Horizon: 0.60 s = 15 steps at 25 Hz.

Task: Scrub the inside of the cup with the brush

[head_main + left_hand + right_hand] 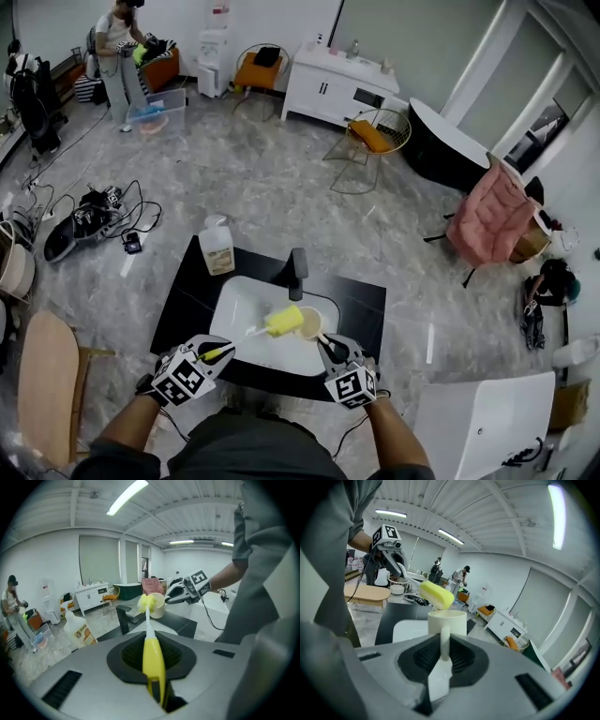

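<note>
Over the white sink [242, 314], my left gripper [221, 353] is shut on the yellow handle of the brush [281, 321]. Its yellow sponge head touches the rim of the cream cup [310, 324]. My right gripper [328, 349] is shut on the cup's handle and holds the cup upright. In the left gripper view the brush [152, 658] runs from my left gripper [155, 686] out to the cup [158, 606], with the right gripper [177, 595] behind it. In the right gripper view the cup [447, 623] sits just beyond my right gripper [443, 667], with the sponge [436, 595] at its mouth.
The sink is set in a black counter [183, 300] with a dark faucet [298, 270] at its back. A soap bottle [217, 246] stands at the counter's back left corner. A wooden chair [47, 384] is to the left and a white box [478, 427] to the right.
</note>
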Available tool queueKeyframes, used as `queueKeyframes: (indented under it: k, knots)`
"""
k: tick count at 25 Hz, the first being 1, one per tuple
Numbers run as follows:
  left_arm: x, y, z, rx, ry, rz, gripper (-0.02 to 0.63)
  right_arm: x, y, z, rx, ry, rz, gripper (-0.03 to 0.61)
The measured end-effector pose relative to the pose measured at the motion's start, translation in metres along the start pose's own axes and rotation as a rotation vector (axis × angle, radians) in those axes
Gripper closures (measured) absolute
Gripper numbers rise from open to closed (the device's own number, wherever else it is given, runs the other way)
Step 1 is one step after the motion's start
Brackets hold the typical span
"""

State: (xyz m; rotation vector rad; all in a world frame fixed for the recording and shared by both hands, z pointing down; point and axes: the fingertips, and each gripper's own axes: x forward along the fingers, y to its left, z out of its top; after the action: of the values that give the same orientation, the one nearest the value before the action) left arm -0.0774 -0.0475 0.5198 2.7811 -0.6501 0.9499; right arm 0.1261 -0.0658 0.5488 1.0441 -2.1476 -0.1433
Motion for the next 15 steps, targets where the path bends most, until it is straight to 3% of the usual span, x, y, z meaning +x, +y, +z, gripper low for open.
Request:
queueKeyframes:
  k: [3, 10, 12, 15]
  knots:
    - [0.0, -0.01, 0.006, 0.142, 0.063, -0.032, 0.583, -0.011, 0.003, -0.002, -0.06, 0.04, 0.009, 0.538]
    - [0.019, -0.03, 0.035, 0.661, 0.252, -0.09, 0.583, -0.016, 0.03, -0.006, -0.245, 0.118, 0.105, 0.538]
    - [0.026, -0.033, 0.042, 0.746, 0.27, -0.096, 0.583, -0.016, 0.035, -0.007, -0.268, 0.132, 0.128, 0.538]
    - [0.031, -0.027, 0.05, 0.765, 0.278, -0.109, 0.583, -0.02, 0.038, -0.009, -0.301, 0.151, 0.141, 0.538]
